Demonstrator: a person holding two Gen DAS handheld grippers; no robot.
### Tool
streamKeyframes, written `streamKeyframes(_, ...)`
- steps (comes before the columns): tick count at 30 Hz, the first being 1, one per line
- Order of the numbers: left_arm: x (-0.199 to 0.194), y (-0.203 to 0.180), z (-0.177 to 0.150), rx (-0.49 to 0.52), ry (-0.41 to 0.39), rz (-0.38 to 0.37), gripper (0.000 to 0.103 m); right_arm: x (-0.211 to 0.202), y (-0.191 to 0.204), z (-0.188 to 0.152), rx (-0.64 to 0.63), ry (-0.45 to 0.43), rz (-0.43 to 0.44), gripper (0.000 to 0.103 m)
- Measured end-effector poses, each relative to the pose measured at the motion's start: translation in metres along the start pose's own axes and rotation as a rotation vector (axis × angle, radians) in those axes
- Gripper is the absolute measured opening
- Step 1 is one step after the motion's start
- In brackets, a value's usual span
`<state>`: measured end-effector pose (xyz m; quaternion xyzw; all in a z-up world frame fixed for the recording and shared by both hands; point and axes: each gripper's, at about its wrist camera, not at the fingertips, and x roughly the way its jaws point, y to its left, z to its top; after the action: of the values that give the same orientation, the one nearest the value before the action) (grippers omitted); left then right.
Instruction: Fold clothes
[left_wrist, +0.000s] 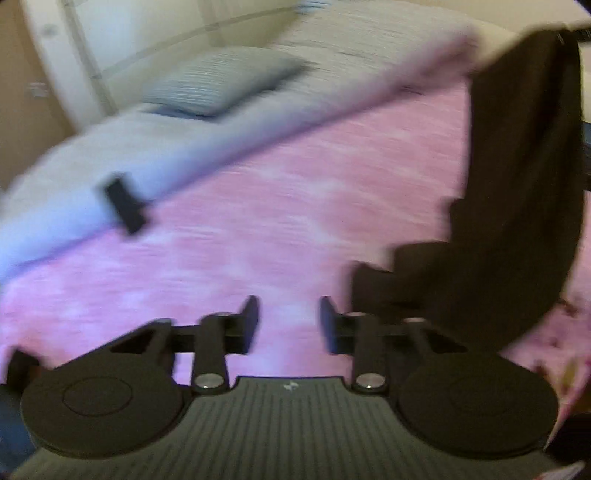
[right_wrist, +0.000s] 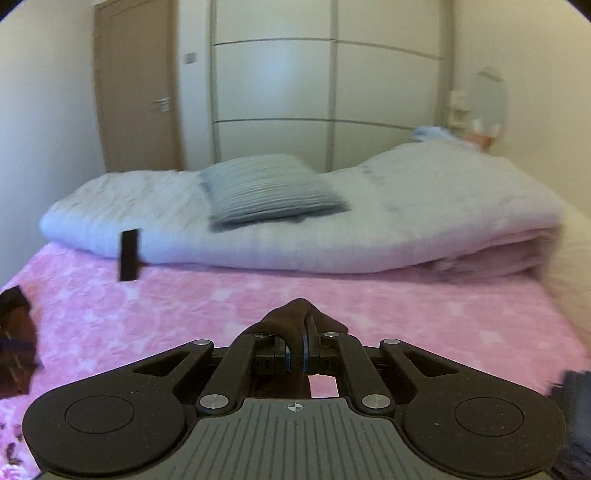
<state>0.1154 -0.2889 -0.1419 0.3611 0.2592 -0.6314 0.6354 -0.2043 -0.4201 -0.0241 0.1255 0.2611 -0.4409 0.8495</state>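
Observation:
A dark brown garment (left_wrist: 517, 206) hangs from the upper right in the left wrist view, with its lower end resting in folds on the pink bedspread (left_wrist: 280, 229). My left gripper (left_wrist: 288, 325) is open and empty, just left of the garment's lower folds. In the right wrist view my right gripper (right_wrist: 295, 350) is shut on a bunched edge of the dark garment (right_wrist: 295, 317) and holds it above the pink bedspread (right_wrist: 221, 295). The rest of the garment is hidden below the gripper there.
A folded white duvet (right_wrist: 332, 229) lies across the far side of the bed with a blue-grey striped pillow (right_wrist: 269, 188) on it. A small black block (right_wrist: 129, 254) stands at the duvet's edge. A wardrobe (right_wrist: 325, 92) and a door (right_wrist: 136, 92) stand behind.

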Motion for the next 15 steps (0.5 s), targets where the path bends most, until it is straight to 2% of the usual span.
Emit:
streamKeyframes(5, 0.067, -0.064, 0.015, 0.082, 0.043, -0.155, 0.05, -0.059, -0.017, -0.035, -0.069, 0.038, -0.166, 0.005)
streamKeyframes(6, 0.078, -0.075, 0.019, 0.101, 0.039, -0.172, 0.054, -0.068, -0.017, -0.045, -0.082, 0.06, -0.19, 0.005)
streamKeyframes(7, 0.089, -0.085, 0.025, 0.128, 0.04, -0.196, 0.063, -0.076, -0.017, -0.059, -0.087, 0.09, -0.214, 0.005)
streamKeyframes(9, 0.108, -0.105, 0.033, 0.209, 0.058, -0.242, 0.067, -0.097, -0.025, -0.086, -0.049, 0.167, -0.262, 0.005)
streamKeyframes(12, 0.133, -0.128, 0.036, 0.36, 0.098, -0.314, 0.067, -0.115, -0.036, -0.123, 0.039, 0.278, -0.321, 0.005)
streamKeyframes(13, 0.141, -0.134, 0.033, 0.415, 0.118, -0.337, 0.064, -0.119, -0.041, -0.133, 0.091, 0.309, -0.331, 0.005)
streamKeyframes(14, 0.146, -0.14, 0.029, 0.472, 0.132, -0.361, 0.06, -0.122, -0.047, -0.144, 0.144, 0.339, -0.341, 0.005)
streamKeyframes(15, 0.148, -0.146, 0.023, 0.526, 0.147, -0.389, 0.045, -0.122, -0.051, -0.151, 0.193, 0.355, -0.343, 0.005)
